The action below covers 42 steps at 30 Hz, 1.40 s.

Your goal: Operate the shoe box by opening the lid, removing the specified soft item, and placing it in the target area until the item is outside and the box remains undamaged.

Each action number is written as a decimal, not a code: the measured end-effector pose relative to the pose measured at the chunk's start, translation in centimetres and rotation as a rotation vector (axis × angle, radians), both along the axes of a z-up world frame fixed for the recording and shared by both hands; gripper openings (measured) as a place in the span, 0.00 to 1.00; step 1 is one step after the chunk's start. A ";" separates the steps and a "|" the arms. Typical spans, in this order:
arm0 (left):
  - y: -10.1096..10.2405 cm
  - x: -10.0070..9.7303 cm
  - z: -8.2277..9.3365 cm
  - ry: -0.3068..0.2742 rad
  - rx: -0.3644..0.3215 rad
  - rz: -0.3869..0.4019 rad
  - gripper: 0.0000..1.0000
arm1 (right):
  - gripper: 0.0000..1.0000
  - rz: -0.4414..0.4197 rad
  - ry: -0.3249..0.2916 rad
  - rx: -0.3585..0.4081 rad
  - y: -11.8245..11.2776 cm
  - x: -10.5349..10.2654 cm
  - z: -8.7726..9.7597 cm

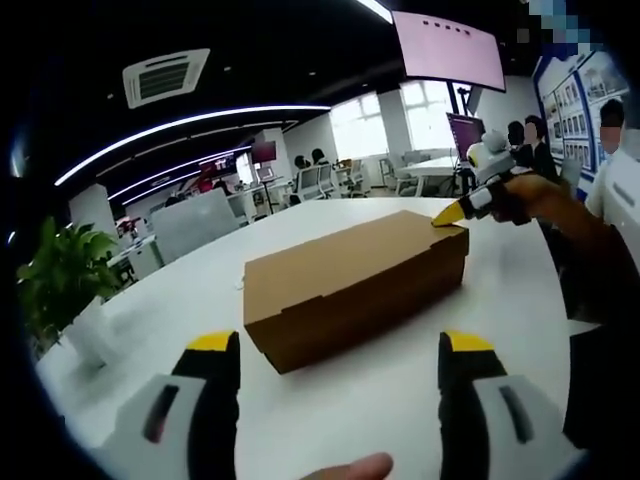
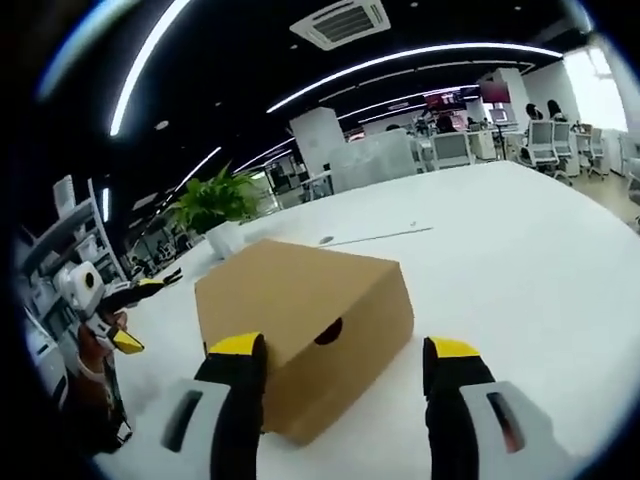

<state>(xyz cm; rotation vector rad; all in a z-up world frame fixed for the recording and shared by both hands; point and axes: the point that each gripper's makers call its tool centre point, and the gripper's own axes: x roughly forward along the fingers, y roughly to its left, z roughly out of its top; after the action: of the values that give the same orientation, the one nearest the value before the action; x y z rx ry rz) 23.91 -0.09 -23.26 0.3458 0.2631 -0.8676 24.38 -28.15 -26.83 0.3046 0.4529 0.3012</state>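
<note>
A brown cardboard shoe box (image 1: 355, 285) lies with its lid down on the white table (image 1: 500, 300). My left gripper (image 1: 340, 350) is open, its yellow-tipped jaws spread wide a little short of the box's long side. The right gripper (image 1: 452, 212) comes in from the right, one yellow tip at the box's far top corner. In the right gripper view the box (image 2: 300, 310) shows its end wall with a round hole (image 2: 328, 333). My right gripper (image 2: 345, 350) is open, its jaws standing about as wide as that end. The left gripper (image 2: 140, 312) appears at the left.
A potted plant (image 1: 60, 280) (image 2: 215, 205) stands on the table beyond the box. Broad bare tabletop (image 2: 520, 260) stretches to the right. A person's hand (image 1: 535, 195) holds the right gripper. Desks, chairs and people are in the background.
</note>
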 end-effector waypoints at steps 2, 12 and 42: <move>0.1 0.0 -0.1 0.002 0.001 0.003 0.84 | 0.64 -0.001 0.005 0.019 0.1 0.0 -0.1; 0.1 0.0 -0.2 -0.003 0.008 -0.003 0.83 | 0.54 0.005 0.027 0.136 0.8 0.0 -0.2; 0.1 -0.1 -0.4 0.008 -0.003 -0.008 0.82 | 0.40 0.017 0.068 0.331 2.1 -0.1 -0.2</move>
<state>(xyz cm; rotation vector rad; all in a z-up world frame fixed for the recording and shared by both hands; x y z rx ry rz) 23.78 -0.02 -23.64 0.3411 0.2680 -0.8771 24.28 -26.08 -26.99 0.6354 0.4725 0.3833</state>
